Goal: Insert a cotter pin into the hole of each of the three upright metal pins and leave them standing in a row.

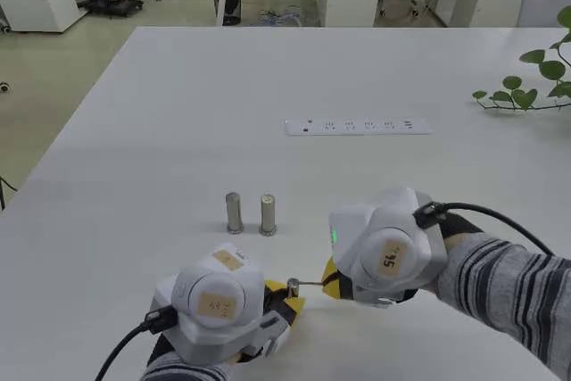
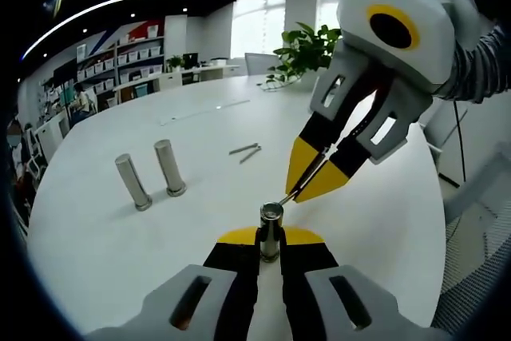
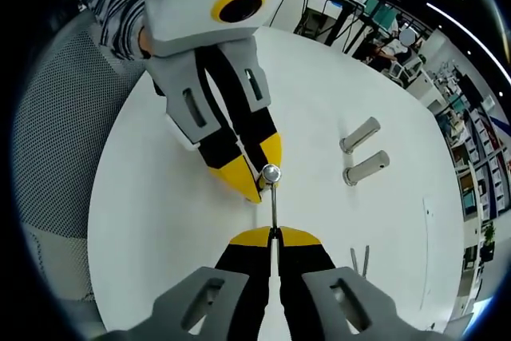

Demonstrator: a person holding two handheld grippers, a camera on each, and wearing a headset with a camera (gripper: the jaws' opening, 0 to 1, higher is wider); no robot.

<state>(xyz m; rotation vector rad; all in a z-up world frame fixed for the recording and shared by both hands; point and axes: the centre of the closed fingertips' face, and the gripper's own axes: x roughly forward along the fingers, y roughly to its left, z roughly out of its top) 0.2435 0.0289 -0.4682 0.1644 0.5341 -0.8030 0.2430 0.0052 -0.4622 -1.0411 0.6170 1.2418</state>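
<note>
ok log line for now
left gripper shut on metal pin | right gripper shut on cotter pin, tip at that pin's head | two other pins upright | spare cotter pins on table

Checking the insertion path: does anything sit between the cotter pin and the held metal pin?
Nothing visible does. The cotter pin in the right gripper reaches straight to the metal pin clamped in the left gripper.

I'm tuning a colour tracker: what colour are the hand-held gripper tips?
Yellow fingertips on the right hand-held gripper, black behind; clearest in the left gripper view.
</note>
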